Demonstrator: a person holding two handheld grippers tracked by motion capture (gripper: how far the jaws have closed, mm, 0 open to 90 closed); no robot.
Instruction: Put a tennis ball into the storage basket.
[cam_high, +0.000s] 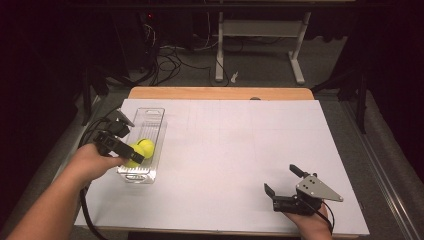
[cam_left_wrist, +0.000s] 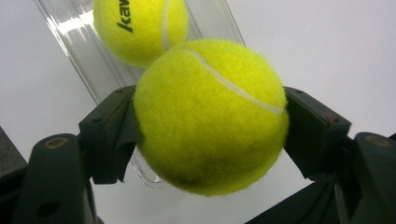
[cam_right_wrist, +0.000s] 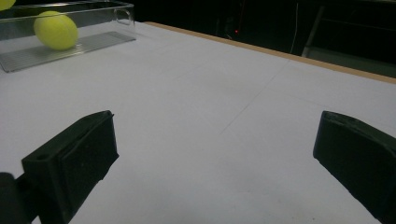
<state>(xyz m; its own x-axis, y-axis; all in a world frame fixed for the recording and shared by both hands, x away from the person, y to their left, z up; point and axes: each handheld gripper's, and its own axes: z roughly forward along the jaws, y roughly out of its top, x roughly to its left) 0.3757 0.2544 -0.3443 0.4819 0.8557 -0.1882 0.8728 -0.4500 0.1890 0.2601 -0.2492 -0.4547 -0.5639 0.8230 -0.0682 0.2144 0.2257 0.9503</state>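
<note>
A clear plastic tray (cam_high: 150, 120) lies lengthwise near the left edge of the white table (cam_high: 240, 145), with its far end towards the wooden strip at the back. The left gripper (cam_high: 131, 154) reaches over the near half of the tray and is clamped on a yellow tennis ball (cam_left_wrist: 210, 116), its two black jaws pressed against the ball's sides in the left gripper view. A second tennis ball (cam_high: 146, 146) with dark lettering rests in the tray just beyond the held one, and the two look to be touching or nearly so. The far half of the tray holds nothing. The right gripper (cam_high: 285, 181) sits well apart, low over the near right part of the table, jaws spread wide with only bare table between them. Beyond the table, on the grey floor, stand the white legs of another desk (cam_high: 260, 45) and a tangle of dark cables (cam_high: 170, 60).
</note>
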